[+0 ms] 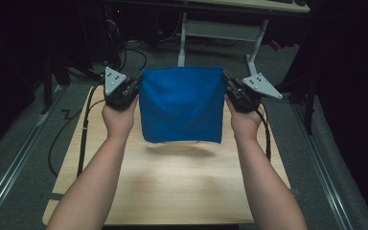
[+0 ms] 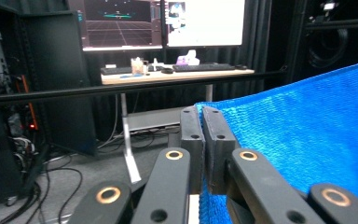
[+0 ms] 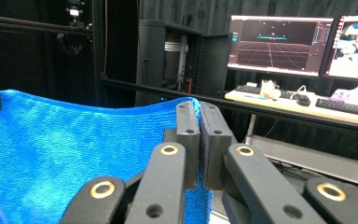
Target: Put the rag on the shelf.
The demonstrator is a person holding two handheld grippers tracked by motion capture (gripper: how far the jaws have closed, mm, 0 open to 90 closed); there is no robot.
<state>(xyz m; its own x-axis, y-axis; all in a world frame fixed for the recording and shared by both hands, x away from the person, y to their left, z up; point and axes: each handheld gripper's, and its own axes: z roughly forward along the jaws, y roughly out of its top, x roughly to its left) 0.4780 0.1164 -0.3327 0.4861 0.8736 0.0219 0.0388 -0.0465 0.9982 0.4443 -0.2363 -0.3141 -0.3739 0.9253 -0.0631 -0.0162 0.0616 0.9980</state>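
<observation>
One blue cloth [image 1: 181, 105] hangs in the air above the wooden table [image 1: 172, 191], stretched between two grippers, one at each upper corner. The left gripper [image 1: 133, 88] has its jaws pressed together on the cloth's left top corner, and in the left gripper view [image 2: 201, 126] the knit edge runs right into the seam between them. The right gripper [image 1: 229, 86] is clamped the same way on the right top corner, seen close in the right gripper view [image 3: 198, 122]. The top edge sags slightly between the two holds; the bottom edge hangs free just above the tabletop, casting a soft shadow there. Two hands, the left hand [image 1: 120, 117] and the right hand [image 1: 243, 120], hold the grippers from below. The table's near half lies bare beneath the forearms. Beyond the far edge is floor, then one desk [image 3: 303, 105] carrying two monitors [image 3: 279, 44].
</observation>
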